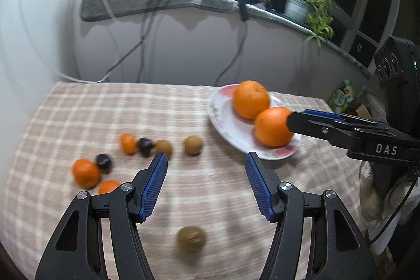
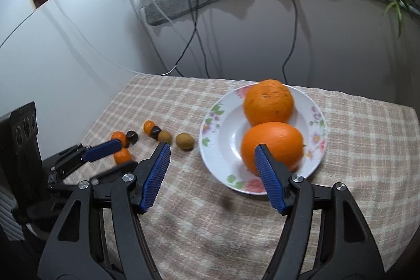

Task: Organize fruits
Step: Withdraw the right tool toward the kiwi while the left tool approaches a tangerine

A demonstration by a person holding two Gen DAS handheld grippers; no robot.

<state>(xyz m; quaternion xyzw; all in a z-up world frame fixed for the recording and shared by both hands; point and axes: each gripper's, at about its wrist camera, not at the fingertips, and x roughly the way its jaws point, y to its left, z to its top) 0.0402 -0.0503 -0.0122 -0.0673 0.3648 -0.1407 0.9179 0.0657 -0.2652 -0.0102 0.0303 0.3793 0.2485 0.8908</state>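
Two oranges (image 2: 270, 122) lie touching each other on the flowered plate (image 2: 228, 138), at the right of the checked worktop (image 1: 183, 109). Kiwis (image 1: 193, 145), mandarins (image 1: 86, 173) and dark plums (image 1: 104, 161) lie scattered at the left. The left gripper (image 1: 206, 160) has its fingers spread above a near kiwi (image 1: 191, 240). The right gripper (image 2: 212, 151) is spread too, holding nothing, just before the plate.

**Blurred fruit, covered rims, cropped tongs**

In the left wrist view, the kiwi (image 1: 191, 240) nearest the table's front edge is smeared by motion, its skin unreadable. The small fruits near the table's left edge are soft too, and one mandarin (image 1: 108, 186) sits half behind the left tongs (image 1: 206, 181). The right tongs (image 2: 212, 171) cover the near orange's (image 2: 273, 143) lower side and part of the plate (image 2: 210, 148) rim. Both pairs run off the bottom edge.
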